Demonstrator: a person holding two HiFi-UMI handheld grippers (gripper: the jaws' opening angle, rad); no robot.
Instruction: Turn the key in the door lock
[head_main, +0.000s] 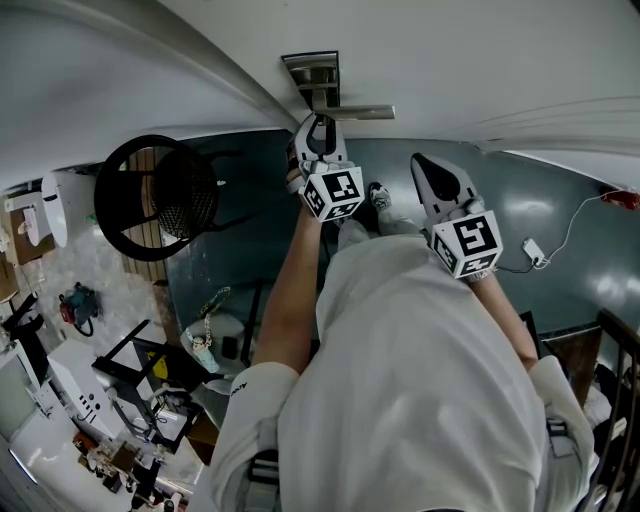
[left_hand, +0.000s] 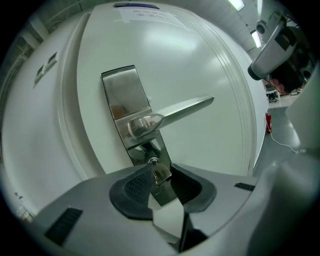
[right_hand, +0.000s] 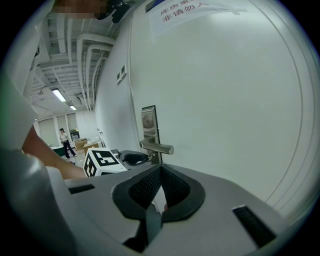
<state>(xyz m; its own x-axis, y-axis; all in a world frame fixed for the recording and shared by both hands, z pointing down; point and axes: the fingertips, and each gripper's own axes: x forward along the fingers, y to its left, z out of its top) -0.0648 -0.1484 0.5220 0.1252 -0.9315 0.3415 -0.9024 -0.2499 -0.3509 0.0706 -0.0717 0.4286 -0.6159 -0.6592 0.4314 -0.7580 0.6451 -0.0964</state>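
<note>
head view, from left to right: a black round-backed chair (head_main: 160, 195) stands on the floor at nine o'clock, well apart from the door. at twelve o'clock is the white door (head_main: 480, 60) with its steel lock plate (head_main: 312, 78) and a lever handle (head_main: 352, 112) pointing to three o'clock. the left gripper (head_main: 318, 140) reaches up to the plate just below the lever. the right gripper (head_main: 440, 185) hangs in the air at two o'clock, apart from the door.

left gripper view: the plate (left_hand: 125, 100) looks tilted, and the lever (left_hand: 172, 112) points towards two o'clock. the key (left_hand: 160, 172) sits in the lock at six o'clock of the lever's hub. the left gripper (left_hand: 160, 181) has its fingers (left_hand: 137, 185) partly closed, pinching the key's head between the ribbed pads.

right gripper view: the right gripper (right_hand: 160, 170) has its fingers together with nothing between them. the lever (right_hand: 157, 147) and the left gripper's marker cube (right_hand: 102, 162) lie at eleven o'clock, beyond its tips.

the step in hand looks like the turn itself. to do it well, roll the wrist about the key's own line, hold a firm pinch on the flat head, and avoid any sideways push that could bend the key or slip the pads. the right gripper is best held clear of the lever.
</note>
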